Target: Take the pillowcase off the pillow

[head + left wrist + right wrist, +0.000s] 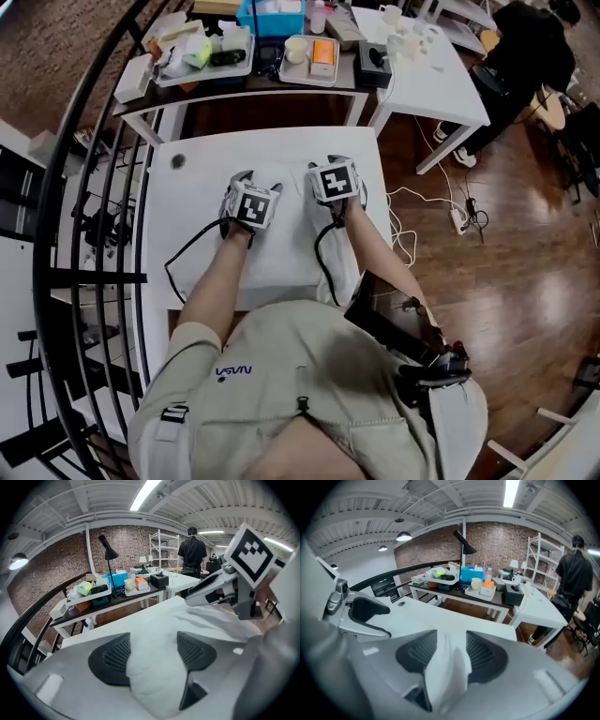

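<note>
The white pillow in its pillowcase (286, 248) lies on the white table (178, 192) in front of me. Both grippers point down at its far edge, side by side. The left gripper (251, 178) is open, and a soft bulge of the pillowcase (154, 681) fills the wide gap between its pads (115, 656). My right gripper (328, 165) is open too. An upright fold of the white cloth (447, 672) stands loosely between its pads (480, 654). Each gripper shows in the other's view: the right gripper (220, 590) and the left gripper (361, 613).
Behind the white table stands a dark table (244, 80) crowded with trays and boxes, and a second white table (431, 70) at the back right. A person in black (525, 47) stands there. A black railing (84, 187) curves along the left. Cables (459, 216) lie on the wood floor.
</note>
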A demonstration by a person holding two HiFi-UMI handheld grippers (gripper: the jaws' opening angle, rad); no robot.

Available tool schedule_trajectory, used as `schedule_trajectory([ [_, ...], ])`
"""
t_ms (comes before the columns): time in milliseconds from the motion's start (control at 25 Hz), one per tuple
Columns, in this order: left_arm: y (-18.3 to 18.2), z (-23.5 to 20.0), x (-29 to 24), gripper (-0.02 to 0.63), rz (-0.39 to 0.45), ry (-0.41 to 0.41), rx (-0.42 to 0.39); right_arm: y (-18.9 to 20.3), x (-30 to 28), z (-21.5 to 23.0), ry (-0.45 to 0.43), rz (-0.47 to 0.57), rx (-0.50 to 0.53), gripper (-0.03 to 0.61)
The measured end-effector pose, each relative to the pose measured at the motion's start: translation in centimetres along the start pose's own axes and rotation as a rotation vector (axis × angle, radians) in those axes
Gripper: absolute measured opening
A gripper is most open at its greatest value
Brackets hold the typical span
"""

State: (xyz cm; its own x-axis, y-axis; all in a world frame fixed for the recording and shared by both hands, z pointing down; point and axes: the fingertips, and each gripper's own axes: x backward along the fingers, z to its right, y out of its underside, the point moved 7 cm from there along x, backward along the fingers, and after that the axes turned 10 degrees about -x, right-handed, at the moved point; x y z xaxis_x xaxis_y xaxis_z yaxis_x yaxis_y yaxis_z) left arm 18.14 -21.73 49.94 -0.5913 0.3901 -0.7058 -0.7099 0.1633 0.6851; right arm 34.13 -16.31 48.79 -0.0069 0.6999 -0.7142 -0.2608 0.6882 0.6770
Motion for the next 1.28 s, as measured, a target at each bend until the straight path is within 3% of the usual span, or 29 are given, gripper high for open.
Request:
schedule_trajectory([
  [160,1.1,1.1,0.8,0.213,-0.029,0.022,0.0,1.4,-1.6,0.4,-0.032,-0.042,-0.007,0.193],
  [240,1.5,1.6,1.1,0.14,-0.013,0.016,-0.022,2.9,-1.5,1.3,0.044,-0.116,-0.017,0.193],
  [320,1.9,2.0,1.7,0.084,0.024,0.005,-0.034,3.0,-1.3,1.3,0.071,-0.111,0.017,0.185],
  [360,2.0,2.1,2.3,0.063,0.051,-0.002,-0.023,2.7,-1.4,0.8,0.054,-0.076,0.041,0.155],
  [440,2.0,2.0,3.8,0.038,0.111,-0.013,0.021,2.3,-1.1,0.5,0.055,-0.026,0.071,0.029],
  [600,1.5,1.6,6.9,0.029,0.215,-0.033,0.089,1.9,0.4,1.5,0.114,0.047,0.046,0.017],
  [880,2.0,0.9,9.4,0.027,0.326,-0.056,0.107,0.6,3.0,3.3,0.209,0.193,-0.033,0.015],
  [1080,1.6,1.3,11.8,0.025,0.355,-0.061,0.117,0.6,4.1,5.4,0.284,0.267,-0.129,0.013],
  [1280,2.0,0.3,11.6,0.025,0.367,-0.085,0.13,1.2,4.4,7.8,0.382,0.261,-0.188,0.012],
])
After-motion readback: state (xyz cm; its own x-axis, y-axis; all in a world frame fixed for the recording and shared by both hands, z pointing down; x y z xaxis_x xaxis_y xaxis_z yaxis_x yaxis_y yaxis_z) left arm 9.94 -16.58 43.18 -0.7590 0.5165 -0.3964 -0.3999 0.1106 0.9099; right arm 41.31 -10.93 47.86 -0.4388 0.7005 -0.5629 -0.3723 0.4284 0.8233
